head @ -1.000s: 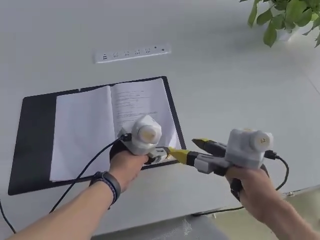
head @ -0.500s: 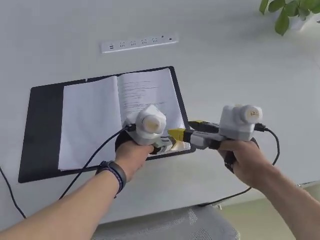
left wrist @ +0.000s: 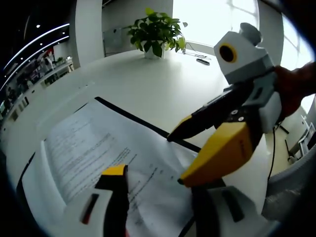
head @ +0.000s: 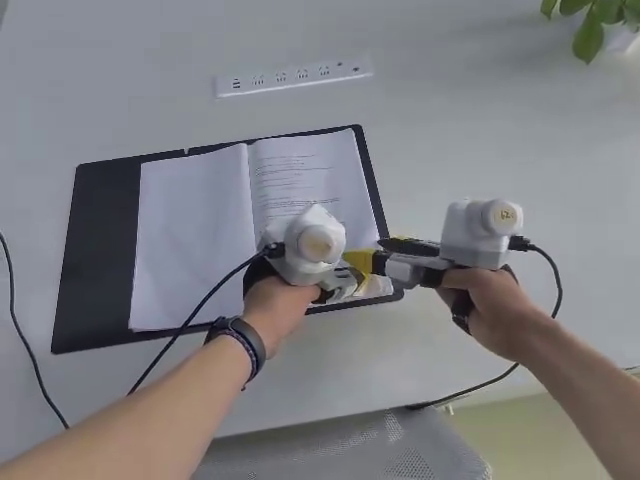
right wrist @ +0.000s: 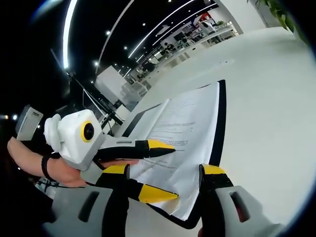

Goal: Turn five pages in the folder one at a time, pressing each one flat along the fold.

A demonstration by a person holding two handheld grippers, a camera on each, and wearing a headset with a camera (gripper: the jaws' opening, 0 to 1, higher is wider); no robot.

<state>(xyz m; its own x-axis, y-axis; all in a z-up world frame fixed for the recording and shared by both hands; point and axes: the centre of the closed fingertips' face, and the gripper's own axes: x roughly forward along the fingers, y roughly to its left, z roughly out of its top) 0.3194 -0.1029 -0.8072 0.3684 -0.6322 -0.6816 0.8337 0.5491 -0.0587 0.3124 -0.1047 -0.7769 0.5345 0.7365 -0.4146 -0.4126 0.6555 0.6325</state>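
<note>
The black folder lies open on the white table, a blank page on the left and a printed page on the right. My left gripper hovers open over the printed page's lower right corner, nothing between its fingers. My right gripper comes in from the right, open too, its jaws level over the same corner and just above the left gripper's. In the right gripper view the printed page lies ahead, and the left gripper crosses in front of it.
A white power strip lies behind the folder. A potted plant stands at the far right. Cables trail from both grippers off the table's near edge, and a grey mesh chair sits below it.
My right gripper has moved left and further over the folder's lower right corner, closing on the left gripper. The left gripper has stayed over that corner. The camera has shifted.
</note>
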